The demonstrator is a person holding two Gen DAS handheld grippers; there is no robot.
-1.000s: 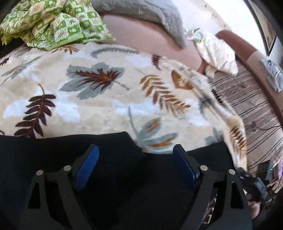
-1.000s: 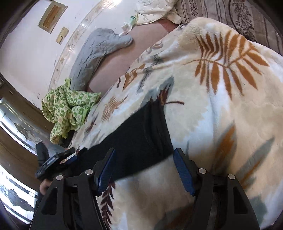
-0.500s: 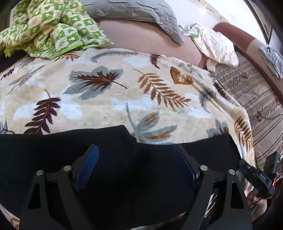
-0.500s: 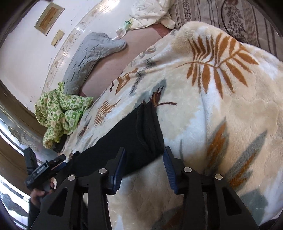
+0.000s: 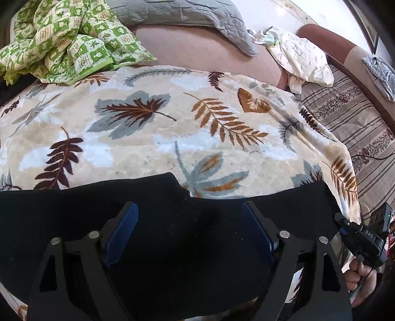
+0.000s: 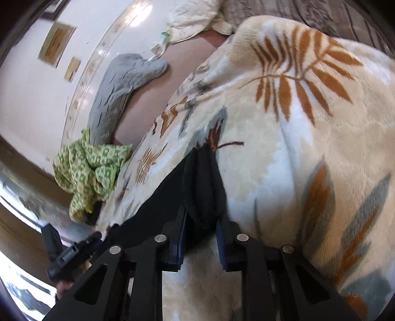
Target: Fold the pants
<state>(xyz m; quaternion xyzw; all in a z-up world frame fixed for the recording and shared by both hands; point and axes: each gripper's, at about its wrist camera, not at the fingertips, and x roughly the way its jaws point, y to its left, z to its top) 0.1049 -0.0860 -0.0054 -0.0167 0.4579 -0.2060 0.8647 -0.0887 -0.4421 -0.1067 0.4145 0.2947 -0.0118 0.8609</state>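
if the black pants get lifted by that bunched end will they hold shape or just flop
Likely flop: the black pants already bunch into soft folds between the pads of the right gripper, whose jaws have just been closing on them. They look thick, so probably not slippery. The plush leaf blanket underneath may drag at them a little.

bed [image 5: 202,47]: a broad surface with a bare pinkish-brown sheet showing along its far side
leaf blanket [image 5: 148,138]: cream plush with brown, rust and grey leaves, spread over most of the bed, its far edge short of the bed's far side
black pants [image 5: 172,234]: lie flat across the near edge, on the blanket
green checked cloth [image 5: 69,42]: crumpled at the far left corner, overlapping the blanket's edge
grey quilted pillow [image 5: 187,17]: along the far edge
pale printed cloth [image 5: 301,59]: bunched at the far right corner
striped cover [image 5: 358,123]: beside the blanket's right edge
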